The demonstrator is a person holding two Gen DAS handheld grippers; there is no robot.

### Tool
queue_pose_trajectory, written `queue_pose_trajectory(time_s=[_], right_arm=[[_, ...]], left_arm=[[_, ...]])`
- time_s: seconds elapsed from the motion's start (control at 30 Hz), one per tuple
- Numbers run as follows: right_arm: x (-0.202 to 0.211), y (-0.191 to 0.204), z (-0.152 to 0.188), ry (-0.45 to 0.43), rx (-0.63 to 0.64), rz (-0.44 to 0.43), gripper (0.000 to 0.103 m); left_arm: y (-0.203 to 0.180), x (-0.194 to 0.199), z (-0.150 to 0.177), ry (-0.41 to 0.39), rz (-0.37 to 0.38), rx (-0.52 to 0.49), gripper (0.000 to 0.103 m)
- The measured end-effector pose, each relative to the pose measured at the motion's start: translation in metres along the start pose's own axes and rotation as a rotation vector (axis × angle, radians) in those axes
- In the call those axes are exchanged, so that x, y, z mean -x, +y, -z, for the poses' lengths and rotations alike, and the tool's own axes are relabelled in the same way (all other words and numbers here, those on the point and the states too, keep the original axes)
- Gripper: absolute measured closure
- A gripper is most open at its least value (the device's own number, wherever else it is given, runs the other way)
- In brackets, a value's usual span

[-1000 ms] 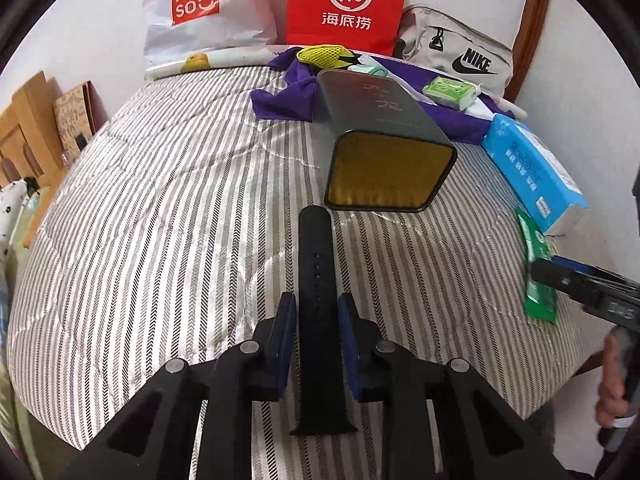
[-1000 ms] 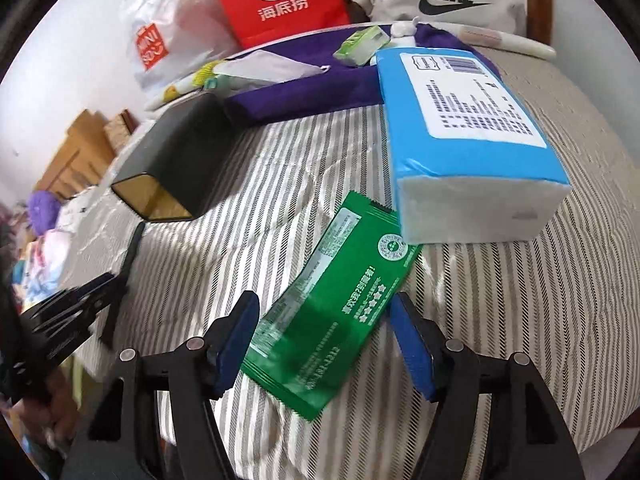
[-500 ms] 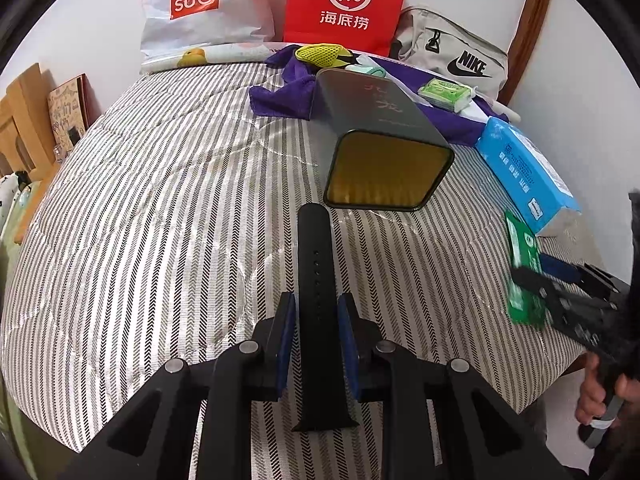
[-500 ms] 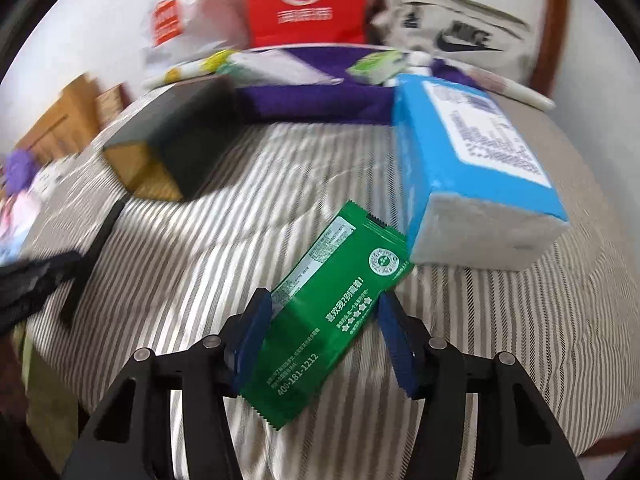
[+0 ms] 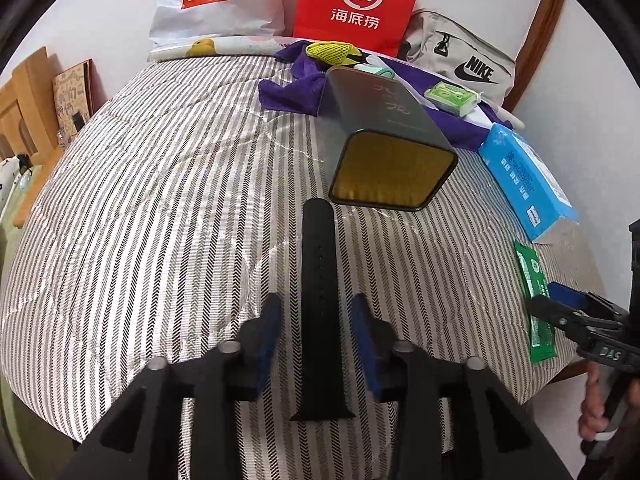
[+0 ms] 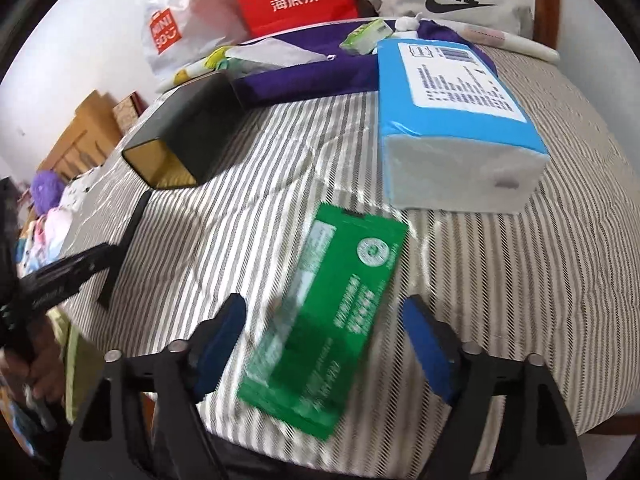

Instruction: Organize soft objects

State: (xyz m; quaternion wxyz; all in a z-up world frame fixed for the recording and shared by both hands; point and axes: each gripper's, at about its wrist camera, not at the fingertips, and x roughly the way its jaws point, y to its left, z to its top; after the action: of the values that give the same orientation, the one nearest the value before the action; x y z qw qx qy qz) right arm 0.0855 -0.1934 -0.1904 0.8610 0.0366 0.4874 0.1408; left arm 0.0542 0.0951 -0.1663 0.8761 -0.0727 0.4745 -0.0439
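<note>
Both jaws have just been opening. The left gripper (image 5: 316, 340) straddles the flat black rubber watch strap (image 5: 320, 280), untouched, near the striped bed's (image 5: 160, 200) front edge; the right gripper (image 6: 326, 340) brackets the green foil sachet (image 6: 336, 316) (probably lining up grasps).

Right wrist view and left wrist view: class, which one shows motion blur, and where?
Right wrist view: the green foil packet smears at its near end, while the blue tissue pack reads sharply. Left wrist view: crisp throughout, the black rubber watch strap clear; both bend edges, fisheye-style.
</note>
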Motion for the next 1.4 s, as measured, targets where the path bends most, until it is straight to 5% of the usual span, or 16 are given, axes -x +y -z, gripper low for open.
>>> queue_pose_trajectory(time_s=[0.17,0.3,0.53,0.8,1.4], right_arm=[[-0.012,0.029,0.005,-0.05,0.08,0.18,0.024],[-0.007,0.028,0.008,-0.075,0.104,0.157,0.052],[0.002,0.01,0.011,-0.066,0.115,0.082,0.071],[0.016,-0.014,0.014,-0.056,0.08,0.051,0.078],[0.06,-0.042,0.011,-0.098,0.048,0.028,0.082]], left_arm=[[-0.015,-0.007,-0.001,-0.013,-0.088,-0.069,0.062],[-0.023,-0.008,0.0,-0.026,-0.134,-0.115,0.083],[-0.018,-0.002,0.003,-0.009,-0.071,-0.082,0.083],[-0.024,0.011,0.007,-0.018,-0.002,-0.056,0.083],[-0.051,0.035,-0.002,-0.048,0.02,-0.076,0.083]])
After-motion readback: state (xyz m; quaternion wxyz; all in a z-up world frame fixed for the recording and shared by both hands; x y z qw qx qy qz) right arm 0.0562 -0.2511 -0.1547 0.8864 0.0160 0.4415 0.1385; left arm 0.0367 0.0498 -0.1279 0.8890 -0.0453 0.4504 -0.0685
